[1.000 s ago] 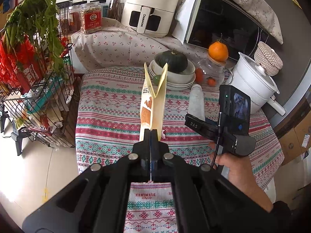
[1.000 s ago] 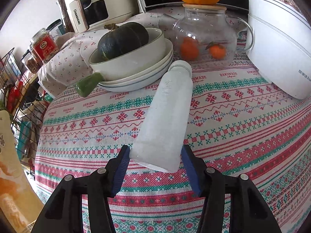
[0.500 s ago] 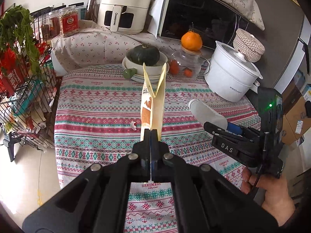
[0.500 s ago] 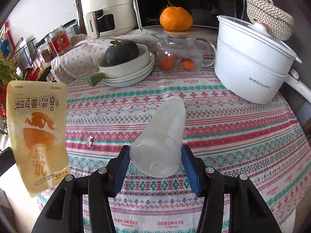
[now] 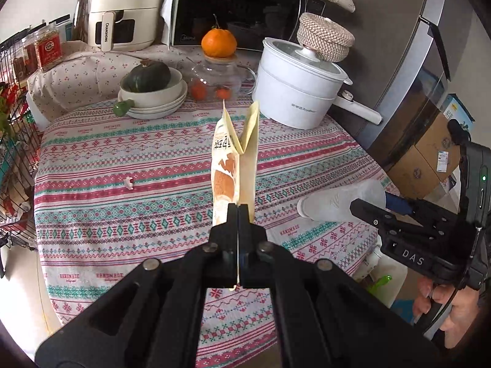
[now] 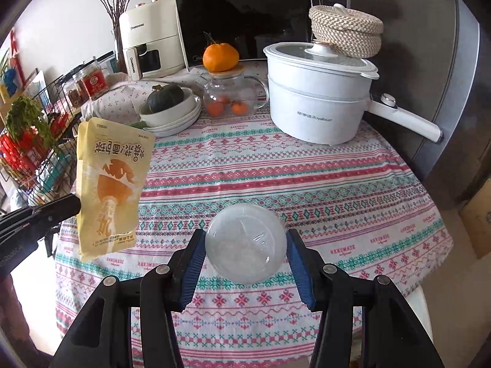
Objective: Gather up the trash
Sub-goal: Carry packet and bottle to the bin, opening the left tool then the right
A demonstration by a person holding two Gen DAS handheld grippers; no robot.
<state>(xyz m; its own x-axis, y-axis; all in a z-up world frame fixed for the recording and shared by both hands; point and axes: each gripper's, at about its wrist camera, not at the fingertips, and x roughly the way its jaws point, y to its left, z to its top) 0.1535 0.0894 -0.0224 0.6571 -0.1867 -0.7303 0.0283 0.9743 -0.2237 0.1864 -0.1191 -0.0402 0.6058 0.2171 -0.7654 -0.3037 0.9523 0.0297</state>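
Kitchen tabletop [image 6: 337, 184] under patterned cloth. Left tool [image 5: 237, 211] clenched on yellow snack bag [image 5: 236, 159], held upright above the cloth. Right tool [image 6: 245, 254] grasping clear plastic bottle [image 6: 245, 243] between blue pads [image 6: 196, 263], off the surface. Paper scrap [image 5: 128, 182] lies left; white pot [image 6: 316, 98] far right.

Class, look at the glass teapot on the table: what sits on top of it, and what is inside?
An orange rests on the glass teapot's wooden lid. Inside, small orange fruits show through the glass; their exact number is unclear.
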